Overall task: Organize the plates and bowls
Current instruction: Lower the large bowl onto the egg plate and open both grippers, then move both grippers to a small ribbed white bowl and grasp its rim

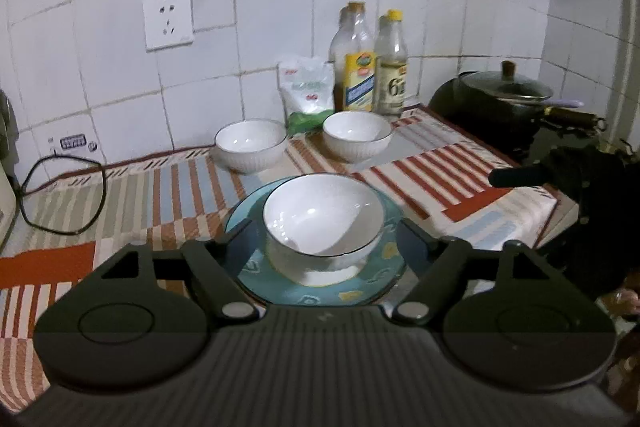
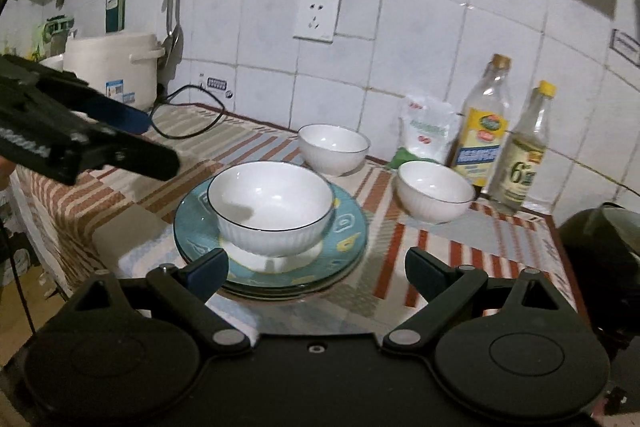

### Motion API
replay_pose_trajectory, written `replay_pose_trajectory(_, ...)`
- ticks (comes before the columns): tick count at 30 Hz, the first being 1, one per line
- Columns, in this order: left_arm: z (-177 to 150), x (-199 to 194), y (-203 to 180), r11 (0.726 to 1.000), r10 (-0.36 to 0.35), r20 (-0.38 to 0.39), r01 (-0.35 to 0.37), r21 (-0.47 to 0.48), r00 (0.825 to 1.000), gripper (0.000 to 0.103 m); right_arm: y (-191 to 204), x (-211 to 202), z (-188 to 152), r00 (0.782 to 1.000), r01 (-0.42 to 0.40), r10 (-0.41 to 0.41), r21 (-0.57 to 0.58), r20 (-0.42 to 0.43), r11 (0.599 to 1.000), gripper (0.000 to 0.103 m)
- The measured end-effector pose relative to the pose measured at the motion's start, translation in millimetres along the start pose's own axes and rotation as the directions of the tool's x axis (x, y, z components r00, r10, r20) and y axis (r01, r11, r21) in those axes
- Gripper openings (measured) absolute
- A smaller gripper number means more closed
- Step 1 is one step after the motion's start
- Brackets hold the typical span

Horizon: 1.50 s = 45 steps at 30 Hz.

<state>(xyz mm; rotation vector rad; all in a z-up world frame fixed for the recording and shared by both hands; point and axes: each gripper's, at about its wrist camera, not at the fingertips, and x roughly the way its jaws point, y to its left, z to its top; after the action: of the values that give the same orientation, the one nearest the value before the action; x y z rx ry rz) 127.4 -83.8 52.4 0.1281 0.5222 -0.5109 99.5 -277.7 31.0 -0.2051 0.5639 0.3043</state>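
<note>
A white bowl (image 1: 322,217) stands on a stack of teal patterned plates (image 1: 280,285) on the striped cloth. My left gripper (image 1: 326,231) is open, its fingers on either side of the bowl, apart from it. Two more white bowls stand behind, one on the left (image 1: 250,145) and one on the right (image 1: 357,135). In the right wrist view the bowl (image 2: 272,207) on the plates (image 2: 348,227) lies ahead, with the other bowls (image 2: 333,148) (image 2: 436,191) beyond. My right gripper (image 2: 316,269) is open and empty near the plates' front edge.
Two bottles (image 1: 358,63) (image 1: 392,67) and a white bag (image 1: 307,87) stand by the tiled wall. A black pan with lid (image 1: 504,103) sits at right. A rice cooker (image 2: 116,67) and a black cable (image 2: 188,115) are at left.
</note>
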Motion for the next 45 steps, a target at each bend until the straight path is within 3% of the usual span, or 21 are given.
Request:
replay_pose_trajectory(8, 15.2, -30.5, -20.7, 0.999, -0.024, 0.02, 0.023, 0.043, 1.0, 0.087, -34.8, -30.2, 9.6, 0.999, -0.046, 0.046, 0.126, -0.001, 0.991, 0.097)
replay_pose_trajectory(15, 39.4, -33.4, -21.1, 0.997, -0.048, 0.015, 0.047, 0.06, 0.999, 0.089, -77.9, -28.8, 18.9, 0.987, -0.157, 0.154, 0.334, 0.038, 0.929, 0.097)
replay_pose_trajectory(19, 60.2, -18.7, -22.8, 0.994, -0.086, 0.008, 0.085, 0.073, 0.996, 0.089, -96.6, -15.9, 27.8, 0.985, -0.169, 0.165, 0.388, 0.046, 0.906, 0.093)
replay_pose_trajectory(23, 78.2, 13.8, -20.2, 0.993, -0.094, -0.007, 0.094, 0.073, 0.996, 0.088, -116.9, 7.4, 32.5, 0.985, -0.171, 0.167, 0.434, 0.046, 0.884, 0.09)
replay_pose_trajectory(27, 93.0, 65.0, -9.9, 0.996, -0.085, -0.047, 0.086, 0.011, 0.995, 0.086, -142.3, 41.8, 36.4, 0.986, -0.16, 0.161, 0.503, 0.042, 0.849, 0.084)
replay_pose_trajectory(32, 100.1, 141.0, 3.4, 0.994, -0.085, -0.091, 0.078, -0.078, 0.992, 0.079, -165.5, 95.0, 37.3, 0.996, -0.08, 0.091, 0.516, 0.005, 0.853, 0.084)
replay_pose_trajectory(38, 106.4, 228.4, 14.8, 0.979, -0.105, -0.22, 0.061, -0.197, 0.97, 0.062, -181.4, 147.5, 30.1, 0.999, -0.036, 0.039, 0.482, 0.004, 0.875, 0.073)
replay_pose_trajectory(42, 107.7, 269.4, 17.3, 0.972, -0.12, -0.299, 0.051, -0.227, 0.947, 0.055, -194.3, 178.0, 25.0, 0.998, -0.031, 0.053, 0.519, -0.028, 0.854, 0.062)
replay_pose_trajectory(45, 107.4, 291.2, 25.7, 0.952, -0.152, -0.333, 0.048, -0.301, 0.931, 0.051, -200.9, 195.9, 22.3, 0.998, -0.025, 0.054, 0.537, -0.038, 0.843, 0.061)
